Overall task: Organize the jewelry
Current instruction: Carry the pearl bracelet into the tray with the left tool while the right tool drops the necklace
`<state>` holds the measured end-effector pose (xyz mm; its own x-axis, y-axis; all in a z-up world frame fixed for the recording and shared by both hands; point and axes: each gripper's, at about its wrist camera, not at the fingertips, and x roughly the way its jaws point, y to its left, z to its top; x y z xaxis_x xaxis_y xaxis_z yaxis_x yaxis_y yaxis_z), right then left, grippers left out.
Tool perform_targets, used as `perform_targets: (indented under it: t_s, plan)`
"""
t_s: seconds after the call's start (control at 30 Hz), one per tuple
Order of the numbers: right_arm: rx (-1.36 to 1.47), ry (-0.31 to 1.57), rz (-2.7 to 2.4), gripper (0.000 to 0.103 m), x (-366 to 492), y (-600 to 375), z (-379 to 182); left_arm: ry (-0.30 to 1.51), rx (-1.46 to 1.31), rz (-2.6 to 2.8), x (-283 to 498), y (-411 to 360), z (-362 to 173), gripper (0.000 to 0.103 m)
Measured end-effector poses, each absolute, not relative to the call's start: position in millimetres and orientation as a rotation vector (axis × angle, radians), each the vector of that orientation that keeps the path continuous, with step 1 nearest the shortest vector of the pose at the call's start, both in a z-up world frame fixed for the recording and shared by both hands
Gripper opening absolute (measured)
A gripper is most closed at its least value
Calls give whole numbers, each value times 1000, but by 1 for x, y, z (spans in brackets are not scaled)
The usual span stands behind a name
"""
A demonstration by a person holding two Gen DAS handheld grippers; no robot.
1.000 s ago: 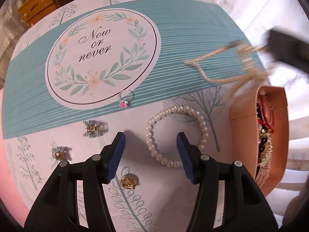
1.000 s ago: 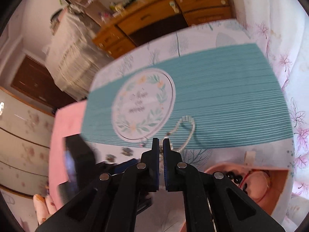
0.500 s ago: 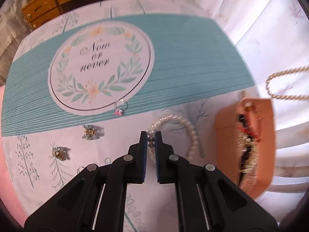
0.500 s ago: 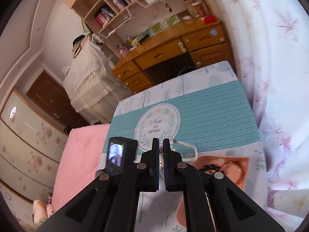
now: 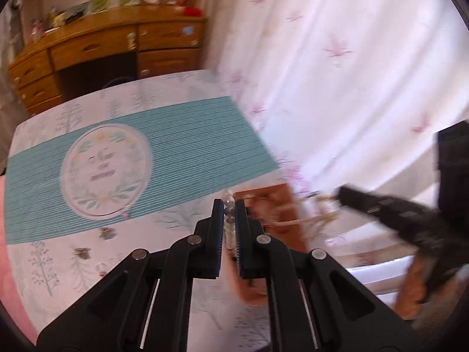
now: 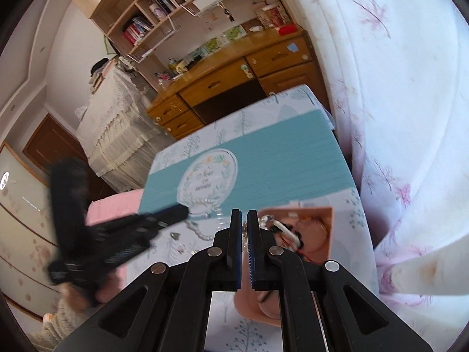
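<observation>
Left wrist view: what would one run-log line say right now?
left gripper: shut on pearl bracelet | right gripper: shut on pearl necklace at pink box

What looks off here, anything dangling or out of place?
Left gripper is shut on a pearl bracelet dangling above the tablecloth; right gripper is shut on a pearl necklace trailing over the pink box. A ring and clip lie scattered.

This is a room in a home, likely a bedroom or study. A wooden desk [image 6: 231, 85] with drawers stands at frame centre under bookshelves [image 6: 164, 6] at upper left. Flowered curtains [image 6: 395, 88] fill the right, beside a tabletop [image 6: 293, 152] under a printed cloth.
</observation>
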<state>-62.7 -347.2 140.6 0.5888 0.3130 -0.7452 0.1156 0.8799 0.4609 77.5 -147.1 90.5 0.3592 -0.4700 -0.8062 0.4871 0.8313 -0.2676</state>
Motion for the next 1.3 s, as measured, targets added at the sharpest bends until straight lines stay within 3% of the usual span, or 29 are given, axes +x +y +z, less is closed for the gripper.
perform_targets:
  t_s: [0.13, 0.57, 0.63, 0.7, 0.77, 0.9, 1.3]
  plan:
    - [512, 987, 94, 3, -74, -355, 117, 1040, 46, -655, 64, -168, 91, 5]
    - [461, 1145, 63, 3, -80, -339, 57, 1232, 110, -664, 69, -204, -1, 9]
    - [452, 1173, 65, 4, -76, -334, 46, 1226, 117, -672, 65, -201, 0, 16]
    - [473, 1213, 86, 5, -71, -329, 31, 1198, 118, -682, 58, -194, 4, 45]
    - [497, 1252, 81, 8, -66, -325, 18, 1160, 119, -666, 50, -185, 12, 54]
    - [465, 1238, 57, 40, -64, -311, 13, 1116, 92, -611, 37, -160, 28, 54]
    - [180, 1076, 145, 42, -60, -226, 43, 1036, 4, -347, 5, -49, 19, 54]
